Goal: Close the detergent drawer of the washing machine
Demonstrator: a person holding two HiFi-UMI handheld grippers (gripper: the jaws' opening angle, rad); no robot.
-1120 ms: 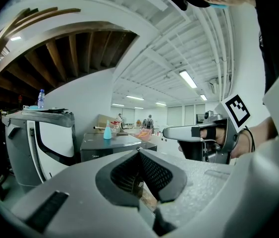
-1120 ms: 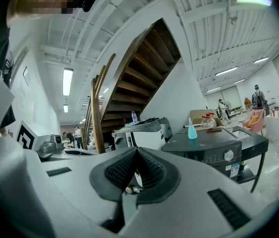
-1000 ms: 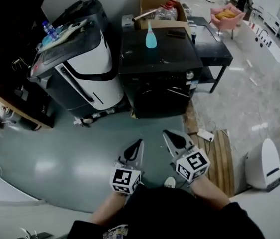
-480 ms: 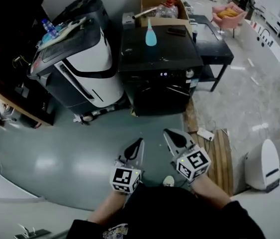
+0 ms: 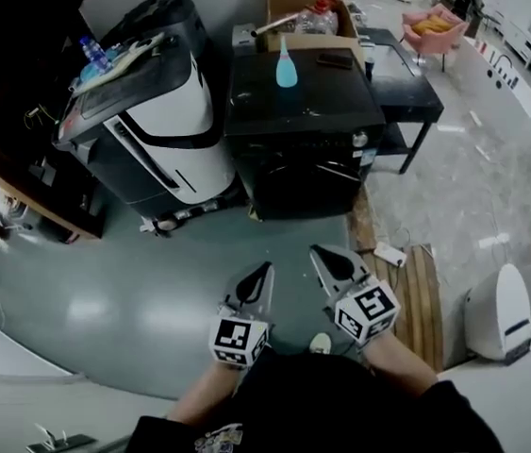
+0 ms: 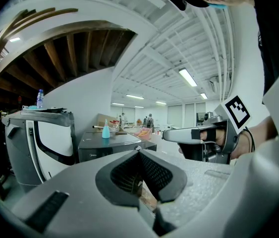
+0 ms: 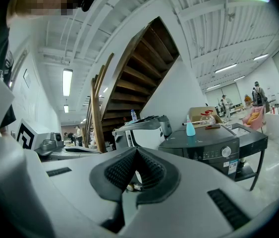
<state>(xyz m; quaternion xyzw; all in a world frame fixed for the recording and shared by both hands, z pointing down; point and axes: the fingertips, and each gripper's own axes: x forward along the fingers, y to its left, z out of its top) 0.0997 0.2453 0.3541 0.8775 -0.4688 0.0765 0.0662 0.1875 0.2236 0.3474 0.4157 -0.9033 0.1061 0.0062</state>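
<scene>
The black washing machine [image 5: 303, 149] stands across the floor ahead of me, with a light blue bottle [image 5: 286, 72] on its lid. In the right gripper view the washing machine [image 7: 203, 150] shows its front panel with a round knob [image 7: 225, 151]. That panel looks flush, and I see no drawer standing out. My left gripper [image 5: 263, 272] and right gripper [image 5: 317, 253] are held side by side low in the head view, well short of the machine. Both are shut with nothing between the jaws, as the left gripper [image 6: 139, 150] and right gripper [image 7: 136, 150] show in their own views.
A white-and-black appliance [image 5: 152, 130] stands left of the washer, with a cardboard box [image 5: 307, 8] behind and a black table [image 5: 402, 78] to the right. A wooden board [image 5: 421, 291], a power strip [image 5: 389, 255] and a white device [image 5: 501, 310] lie at right. Grey floor separates me from the machine.
The washer's panel display was lit half a second ago and is dark now. Both grippers have stayed where they were, shut.
</scene>
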